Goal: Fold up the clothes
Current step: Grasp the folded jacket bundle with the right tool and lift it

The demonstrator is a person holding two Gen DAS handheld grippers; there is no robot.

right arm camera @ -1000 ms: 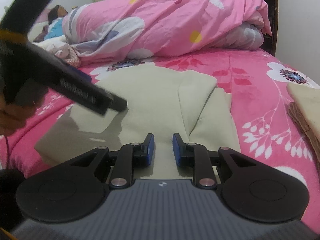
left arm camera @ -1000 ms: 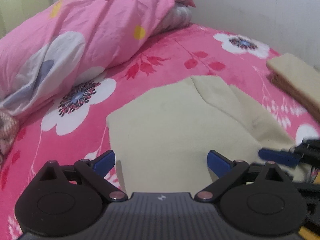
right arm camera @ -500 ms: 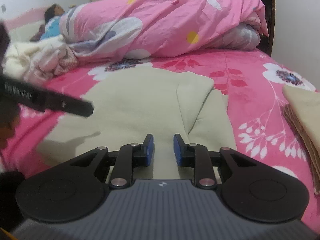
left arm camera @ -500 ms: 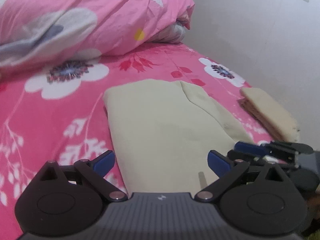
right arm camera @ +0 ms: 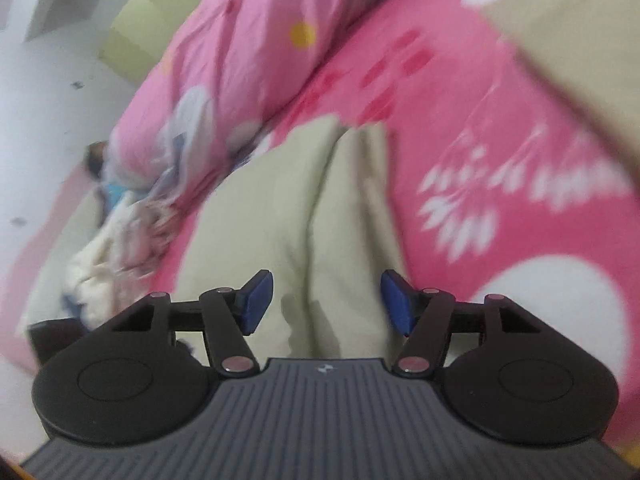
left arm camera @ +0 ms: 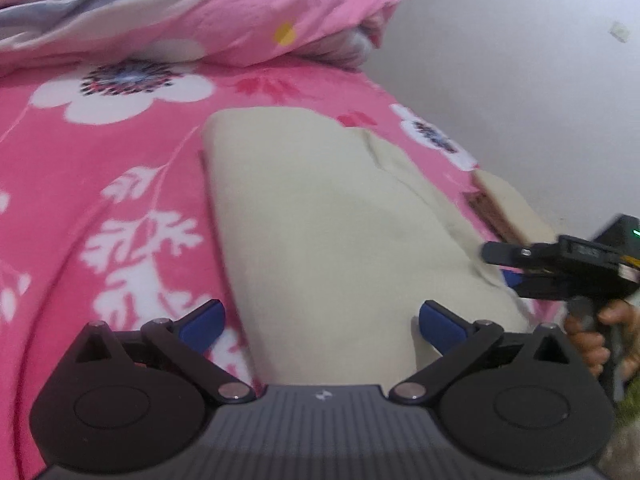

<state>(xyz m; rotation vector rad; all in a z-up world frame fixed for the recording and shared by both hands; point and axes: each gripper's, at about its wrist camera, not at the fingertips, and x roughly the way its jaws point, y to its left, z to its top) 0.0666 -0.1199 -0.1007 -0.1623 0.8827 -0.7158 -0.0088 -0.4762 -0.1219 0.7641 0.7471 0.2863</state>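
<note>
A cream garment (left arm camera: 320,216) lies partly folded on the pink flowered bed (left arm camera: 120,184), with a flap laid over its right side. My left gripper (left arm camera: 320,324) stands open over the garment's near edge, its blue pads apart and pressing nothing. In the left wrist view the right gripper (left arm camera: 516,268) sits at the garment's near right corner, held by a hand (left arm camera: 592,336). In the right wrist view my right gripper (right arm camera: 326,302) is rolled and its jaws are opening over the cream garment (right arm camera: 280,216); the cloth lies under the gap, not pinched.
A rolled pink flowered duvet (left arm camera: 192,12) lies along the far side of the bed. A stack of folded cream and brown clothes (left arm camera: 504,208) sits at the right by the white wall (left arm camera: 520,60). A heap of loose clothes (right arm camera: 116,236) lies at the left.
Both grippers sank closer to the garment's near edge. The right gripper rolled sharply and its jaws spread from almost shut to wide apart. The left gripper stayed open.
</note>
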